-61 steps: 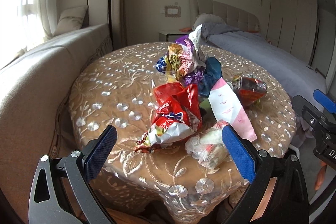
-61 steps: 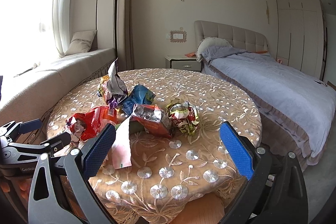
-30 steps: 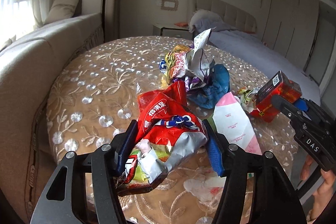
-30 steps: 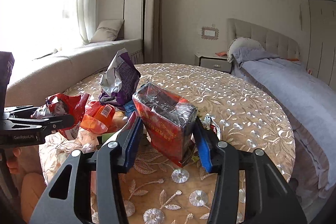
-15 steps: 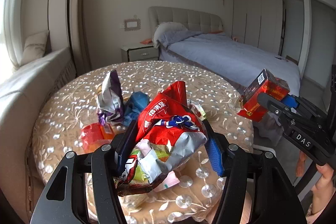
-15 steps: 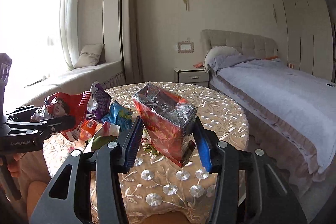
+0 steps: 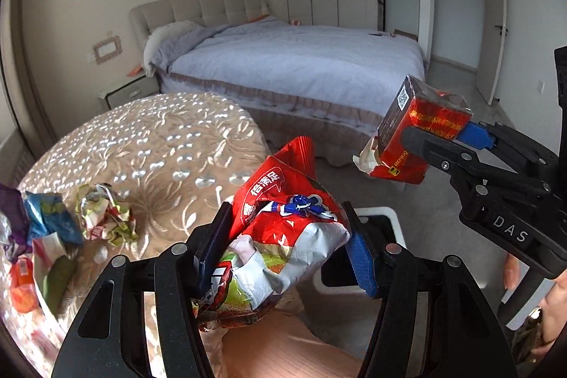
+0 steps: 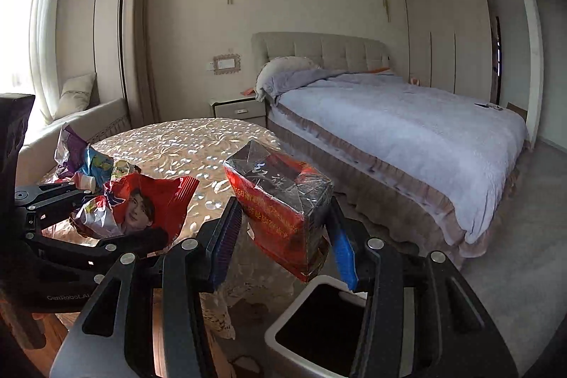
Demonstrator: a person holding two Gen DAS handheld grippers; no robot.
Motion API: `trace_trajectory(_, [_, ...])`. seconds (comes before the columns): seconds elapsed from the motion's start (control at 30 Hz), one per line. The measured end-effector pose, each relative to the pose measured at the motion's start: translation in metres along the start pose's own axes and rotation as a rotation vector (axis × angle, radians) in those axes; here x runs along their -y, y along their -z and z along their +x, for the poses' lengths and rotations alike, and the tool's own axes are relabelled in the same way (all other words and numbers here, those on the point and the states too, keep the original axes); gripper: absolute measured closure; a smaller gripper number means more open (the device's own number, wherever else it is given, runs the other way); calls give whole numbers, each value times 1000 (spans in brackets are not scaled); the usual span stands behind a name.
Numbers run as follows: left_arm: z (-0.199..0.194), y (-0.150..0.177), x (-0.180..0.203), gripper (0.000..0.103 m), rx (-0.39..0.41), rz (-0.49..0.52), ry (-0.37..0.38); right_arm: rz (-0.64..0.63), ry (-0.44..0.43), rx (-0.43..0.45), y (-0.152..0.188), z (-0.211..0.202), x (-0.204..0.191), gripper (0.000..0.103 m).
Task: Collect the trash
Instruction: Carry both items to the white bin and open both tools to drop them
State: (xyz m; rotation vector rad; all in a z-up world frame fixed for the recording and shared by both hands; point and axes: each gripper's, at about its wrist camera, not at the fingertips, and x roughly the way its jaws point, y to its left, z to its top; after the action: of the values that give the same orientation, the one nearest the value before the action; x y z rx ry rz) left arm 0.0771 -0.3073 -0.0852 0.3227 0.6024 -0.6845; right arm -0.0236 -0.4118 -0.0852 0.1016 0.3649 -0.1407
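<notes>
Red foil, left wrist view: crumpled red snack bag (image 7: 283,236) pinched between the blue pads of the left gripper (image 7: 283,248), carried off the table (image 7: 170,144) edge, above the white bin (image 7: 386,218).
Right gripper (image 7: 439,144), same view: pads clamped on a red carton (image 7: 418,126), beyond the bin, toward the bed (image 7: 301,66).
Left on the table: crumpled wrappers (image 7: 106,216), a blue bag (image 7: 49,216) and orange scraps at its left edge.
Right wrist view: red carton (image 8: 280,211) squeezed between the right gripper's pads (image 8: 283,236), just above the bin (image 8: 319,328), whose mouth is open.
Progress: two pieces lifted, none dropped yet; several remain.
In the way: nothing between either load and the bin; the grippers are close to each other.
</notes>
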Motion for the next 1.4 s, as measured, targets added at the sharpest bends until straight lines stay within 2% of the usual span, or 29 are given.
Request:
trace_trajectory(0.2, [47, -3, 34, 43, -85, 64, 86, 31, 71, -55, 23, 12, 42, 53])
trace_trajectory(0.4, [113, 8, 63, 43, -243, 82, 156, 15, 104, -170, 56, 43, 71, 53])
trace_trajectory(0.6, [184, 37, 95, 43, -409, 186, 174, -15, 93, -310, 105, 82, 95, 53])
trace_trajectory(0.83, [243, 62, 109, 43, -540, 270, 235, -43, 41, -452, 153, 124, 117, 53])
trace_trajectory(0.9, [255, 69, 111, 38, -592, 274, 267, -71, 21, -490, 164, 133, 120, 46])
trace_trajectory(0.93, [268, 71, 113, 27, -623, 296, 242, -89, 22, -513, 169, 137, 122, 38])
trace_trajectory(0.97, [274, 75, 114, 4, -637, 324, 206, -96, 26, -529, 172, 139, 126, 12])
trace_trajectory(1.0, [276, 79, 116, 5, -638, 335, 199, -92, 28, -534, 175, 141, 131, 4])
trace_trajectory(1.13, [279, 79, 112, 5, -679, 266, 267, -68, 62, -572, 181, 142, 143, 4])
trace_trajectory(1.4, [249, 67, 116, 5, -600, 306, 226, -94, 104, -514, 166, 122, 142, 4])
